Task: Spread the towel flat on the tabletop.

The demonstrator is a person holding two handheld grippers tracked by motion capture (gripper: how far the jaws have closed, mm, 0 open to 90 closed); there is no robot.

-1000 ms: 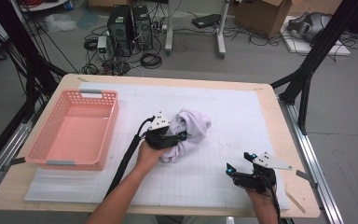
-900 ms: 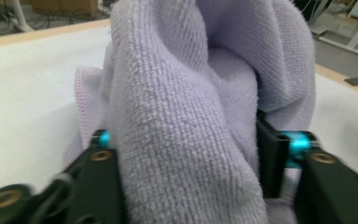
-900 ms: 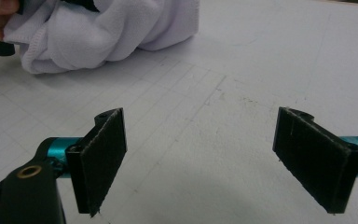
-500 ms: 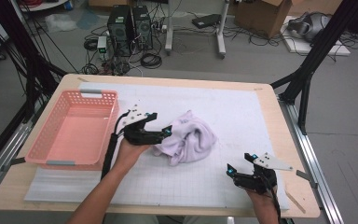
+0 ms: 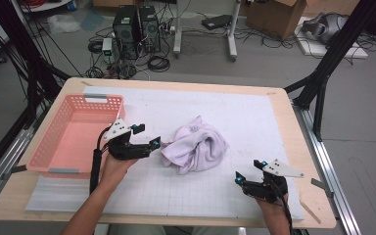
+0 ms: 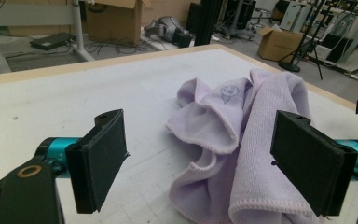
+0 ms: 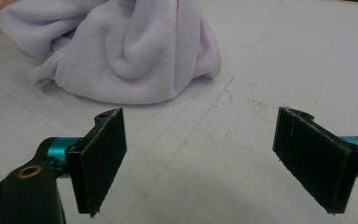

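- Lilac microfibre towel crumpled in a loose heap near the middle of the white gridded mat, resting on it, held by nothing.
- Small printed emblem on an upper fold of the towel, facing up in the left gripper view.
- Stitched hem of the towel curling along the near edge in the left gripper view; folds piled highest toward the far side.
- Left gripper just beside the towel's left edge in the high view, jaws spread wide after just having been opening.
- In the left gripper view, towel lying ahead and partly between the two black pads, neither pad pressing on the cloth.
- Left hand wrapped round the gripper body, grey three-cornered plate on top, cable trailing back along the forearm.
- Pink plastic basket with perforated walls at the mat's left edge, just beside the left gripper, apart from the towel.
- Right gripper low at the near right of the mat, well apart from the towel, jaws spread wide with bare mat between them.
- In the right gripper view, towel farther off and up-left, clear of both pads.
- Wooden tabletop showing as a border round the mat.
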